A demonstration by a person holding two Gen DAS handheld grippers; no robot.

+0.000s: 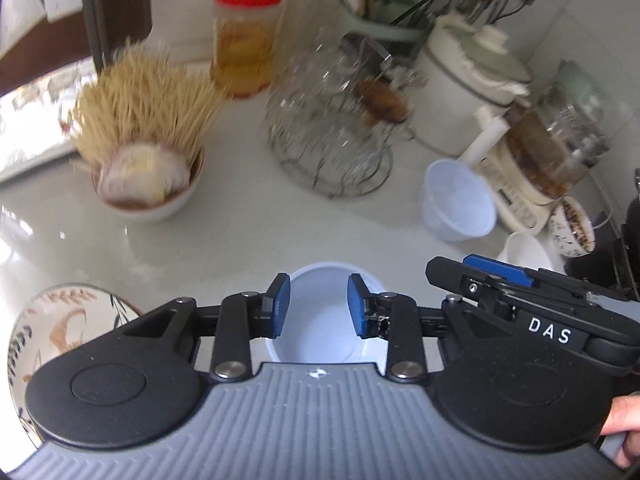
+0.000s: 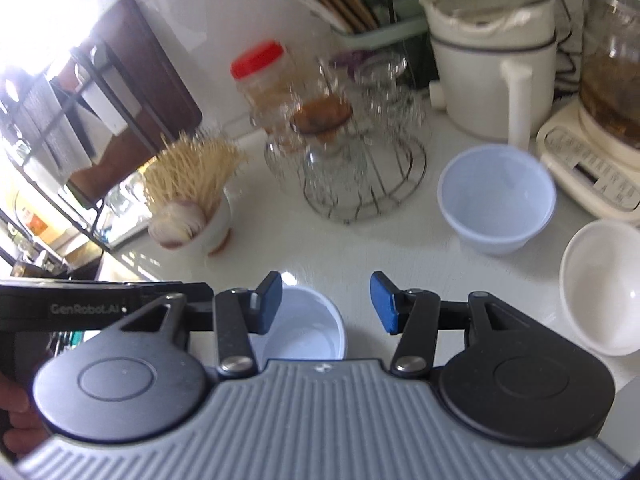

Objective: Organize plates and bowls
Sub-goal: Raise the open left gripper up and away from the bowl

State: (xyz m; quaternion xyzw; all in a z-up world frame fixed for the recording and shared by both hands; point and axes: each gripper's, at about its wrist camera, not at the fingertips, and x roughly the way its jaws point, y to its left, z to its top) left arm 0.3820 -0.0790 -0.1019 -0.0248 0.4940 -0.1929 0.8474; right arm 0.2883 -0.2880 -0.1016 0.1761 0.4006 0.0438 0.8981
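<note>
Now both your claws hang above the white desk [image 1: 180,240], pointing down at it. Your left claw [image 1: 318,306] stands apart with nothing pinched; a pale blue bowl [image 1: 320,316] sits on the desk below, seen in the gap between the blue pads [image 1: 280,304], clear of both. Your right claw [image 2: 326,304] is likewise spread and empty; the same bowl [image 2: 308,326] shows under its left pad, toward 7 o'clock of the gap.

Left view: a leaf-patterned plate [image 1: 60,332] at 8 o'clock, partly hidden by the claw body. A second pale plastic bowl [image 1: 458,204] at 2 o'clock, upright on the desk. A white bowl [image 2: 604,284] lies tilted at 3 o'clock in the right view, just beside it.

Further back: a cup of toothpicks [image 1: 144,140] at 11 o'clock, a red-lidded jar [image 1: 244,36], a wire rack of glasses [image 1: 332,128], blurred, and a white pot [image 1: 468,80].
</note>
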